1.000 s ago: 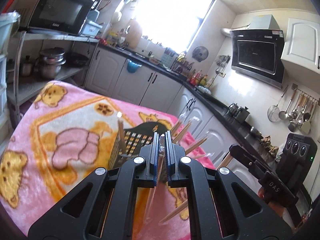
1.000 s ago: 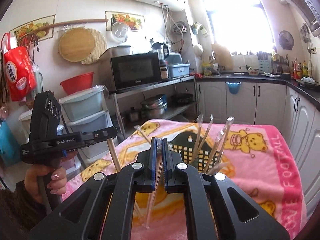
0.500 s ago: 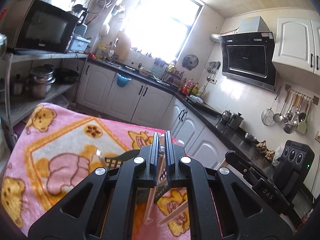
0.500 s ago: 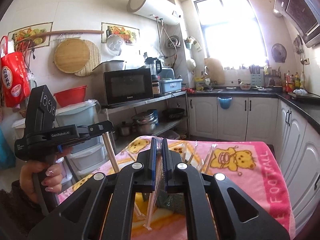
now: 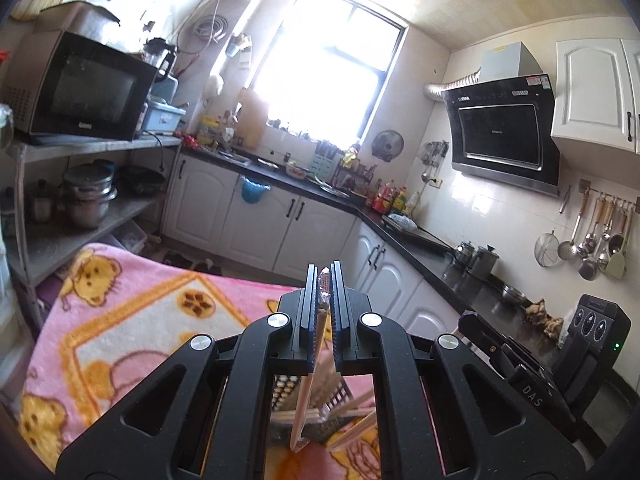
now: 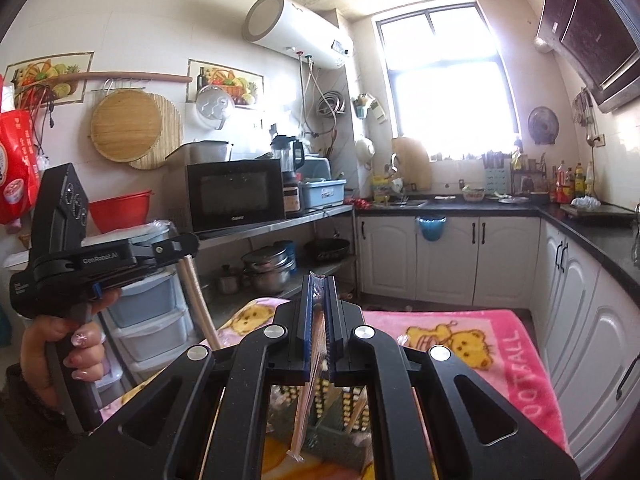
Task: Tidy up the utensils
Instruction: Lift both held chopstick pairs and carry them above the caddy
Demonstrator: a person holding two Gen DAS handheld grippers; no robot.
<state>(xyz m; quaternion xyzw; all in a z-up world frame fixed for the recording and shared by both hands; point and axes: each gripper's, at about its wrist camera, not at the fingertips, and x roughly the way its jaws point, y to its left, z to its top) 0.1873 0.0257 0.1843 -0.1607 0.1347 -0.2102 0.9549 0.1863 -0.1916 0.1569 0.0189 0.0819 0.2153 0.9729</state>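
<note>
My left gripper (image 5: pixel 325 276) is shut on a plastic-wrapped pair of wooden chopsticks (image 5: pixel 306 396) that hangs down between the jaws. My right gripper (image 6: pixel 319 285) is shut on another wrapped pair of chopsticks (image 6: pixel 305 404). Both are held above a dark perforated utensil basket (image 5: pixel 286 394), also seen in the right wrist view (image 6: pixel 344 408), which holds several wrapped chopsticks and stands on the pink blanket. The left gripper appears in the right wrist view (image 6: pixel 188 244), its chopsticks (image 6: pixel 200 304) hanging down. The right gripper's body shows at the left wrist view's right edge (image 5: pixel 516 364).
The table is covered with a pink teddy-bear blanket (image 5: pixel 132 320), seen also in the right wrist view (image 6: pixel 492 344). A metal shelf with a microwave (image 6: pixel 236 196) and pots stands to the left. White cabinets and a dark counter (image 5: pixel 408 236) run behind and to the right.
Both grippers have risen and tilted up with their chopsticks. The basket has dropped from the middle of each view to the bottom, behind the gripper bodies.
</note>
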